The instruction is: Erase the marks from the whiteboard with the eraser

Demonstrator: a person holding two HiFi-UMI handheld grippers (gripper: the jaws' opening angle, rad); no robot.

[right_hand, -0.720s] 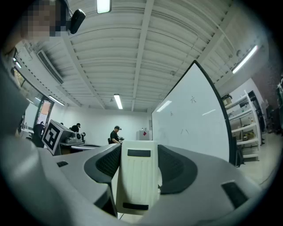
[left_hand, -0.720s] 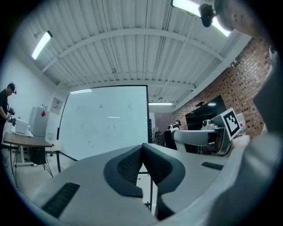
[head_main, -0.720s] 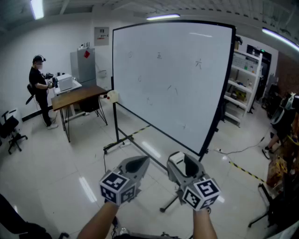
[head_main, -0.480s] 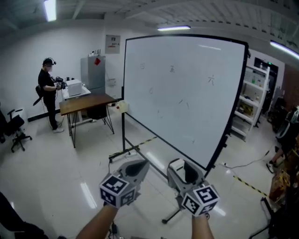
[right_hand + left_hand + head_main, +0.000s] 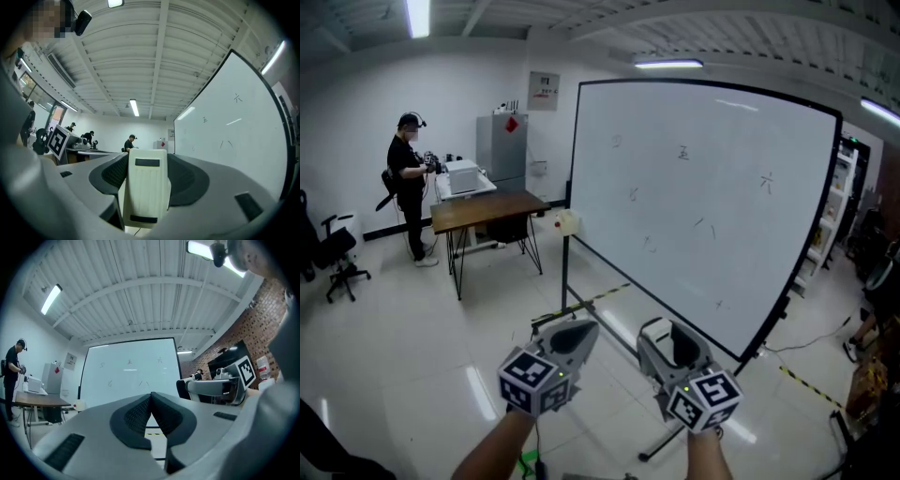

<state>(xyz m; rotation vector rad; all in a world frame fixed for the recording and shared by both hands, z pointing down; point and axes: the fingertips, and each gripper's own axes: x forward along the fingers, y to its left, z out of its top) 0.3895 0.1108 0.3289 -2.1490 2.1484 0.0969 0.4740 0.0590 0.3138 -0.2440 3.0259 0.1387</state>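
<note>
I am squeezing my right claw on the white eraser, which is sticking up between its jaws. My left claw is pressing its jaws together with nothing in them. The whiteboard is standing on the floor ahead, well apart from both claws, and it is showing a few small dark marks. A person is standing beside a brown bench far off on the left.
</note>
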